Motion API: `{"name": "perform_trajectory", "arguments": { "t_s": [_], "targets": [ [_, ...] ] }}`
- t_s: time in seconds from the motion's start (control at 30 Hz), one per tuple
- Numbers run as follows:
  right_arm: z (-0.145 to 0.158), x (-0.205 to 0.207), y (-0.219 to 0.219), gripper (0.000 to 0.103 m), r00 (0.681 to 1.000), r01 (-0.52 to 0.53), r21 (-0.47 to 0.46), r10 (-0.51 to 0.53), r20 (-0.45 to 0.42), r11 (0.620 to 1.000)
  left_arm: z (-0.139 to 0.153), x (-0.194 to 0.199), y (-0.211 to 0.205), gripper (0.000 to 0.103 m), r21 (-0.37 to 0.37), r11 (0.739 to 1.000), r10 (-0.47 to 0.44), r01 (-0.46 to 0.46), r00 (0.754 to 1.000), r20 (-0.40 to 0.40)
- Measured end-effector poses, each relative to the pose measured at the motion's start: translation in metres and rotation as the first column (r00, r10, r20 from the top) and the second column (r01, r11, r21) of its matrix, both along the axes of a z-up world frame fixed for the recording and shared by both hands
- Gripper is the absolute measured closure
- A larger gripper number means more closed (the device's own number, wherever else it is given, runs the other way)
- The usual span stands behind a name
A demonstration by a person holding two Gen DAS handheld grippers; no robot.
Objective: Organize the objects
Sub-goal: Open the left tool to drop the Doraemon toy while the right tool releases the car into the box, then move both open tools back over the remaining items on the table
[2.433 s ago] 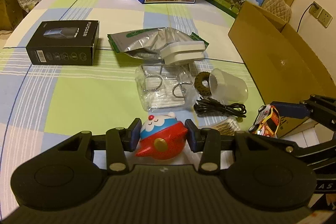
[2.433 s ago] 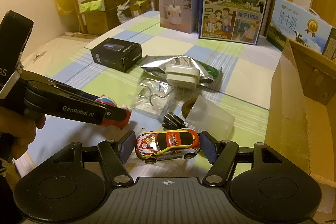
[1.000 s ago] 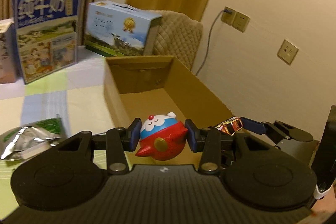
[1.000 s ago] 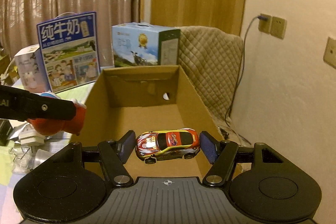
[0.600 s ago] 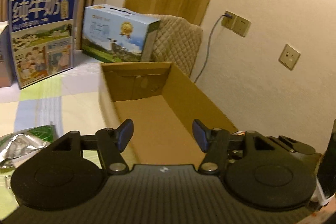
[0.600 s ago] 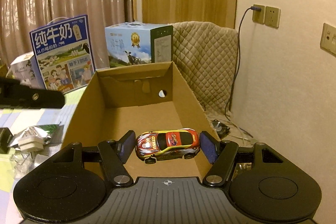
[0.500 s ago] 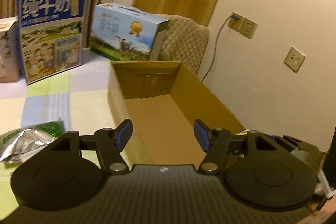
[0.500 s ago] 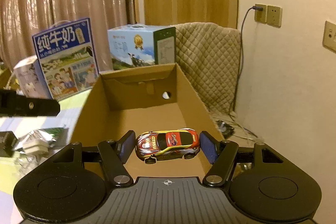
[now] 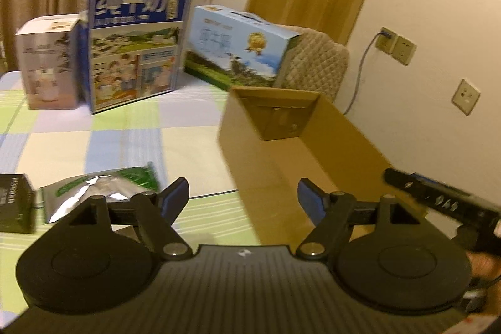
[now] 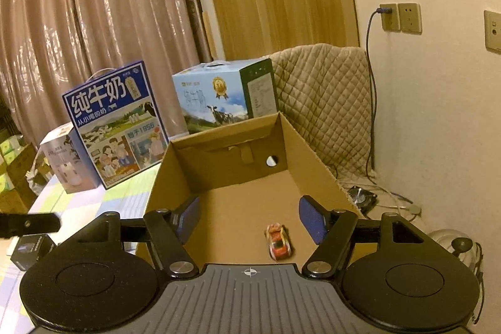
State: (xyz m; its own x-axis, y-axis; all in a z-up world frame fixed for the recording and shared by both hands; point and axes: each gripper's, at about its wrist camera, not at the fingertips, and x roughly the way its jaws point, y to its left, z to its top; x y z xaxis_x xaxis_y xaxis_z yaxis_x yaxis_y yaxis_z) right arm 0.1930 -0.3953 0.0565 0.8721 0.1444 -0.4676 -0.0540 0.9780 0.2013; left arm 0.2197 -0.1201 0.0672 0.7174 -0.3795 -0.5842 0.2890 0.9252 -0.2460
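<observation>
The open cardboard box (image 10: 313,158) stands at the table's right edge. A red and yellow toy car (image 10: 278,241) lies on the box floor, below and apart from my right gripper (image 10: 249,218), whose jaws are opening with nothing between the pads. My left gripper (image 9: 242,197) hovers beside the box's (image 9: 266,165) left wall, its jaws opening and empty. The right gripper's finger (image 9: 438,199) shows at the right of the left wrist view. The round red and blue toy figure is out of sight.
On the checked tablecloth (image 9: 125,140) lie a silver foil bag (image 9: 94,190) and a black box (image 9: 12,202). A white carton (image 9: 47,68) and two milk cartons (image 9: 134,46) (image 9: 238,49) stand behind. A quilted chair (image 10: 325,102) and wall sockets (image 10: 400,17) are on the right.
The left gripper opened, the toy figure left its jaws, and it swung left away from the box. The right gripper let go of the car, which dropped onto the box floor.
</observation>
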Motion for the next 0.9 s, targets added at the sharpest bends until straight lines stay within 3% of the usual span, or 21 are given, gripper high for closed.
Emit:
{"name": "perform_trajectory", "arguments": {
  "t_s": [0.23,0.53,0.67,0.9],
  "targets": [
    [0.007,-0.006,0.027,0.036,0.997,-0.06,0.004,0.059,0.042,0.998,0.0,-0.016,0.047,0.029,0.02,0.996,0.087,-0.087,0.996,0.009],
    [0.012,-0.029,0.081,0.036,0.968,-0.23,-0.017,0.231,0.097,0.973,-0.013,-0.051,0.105,0.027,0.058,0.975,0.216,-0.214,0.976,-0.025],
    [0.011,-0.045,0.113,0.036,0.921,-0.36,-0.08,0.368,0.127,0.929,-0.016,-0.073,0.123,0.027,0.094,0.963,0.258,-0.254,0.965,-0.035],
    [-0.005,-0.065,0.156,0.036,0.792,-0.58,-0.197,0.604,0.089,0.79,-0.008,-0.103,0.143,0.019,0.162,0.95,0.273,-0.268,0.962,-0.007]
  ]
}}
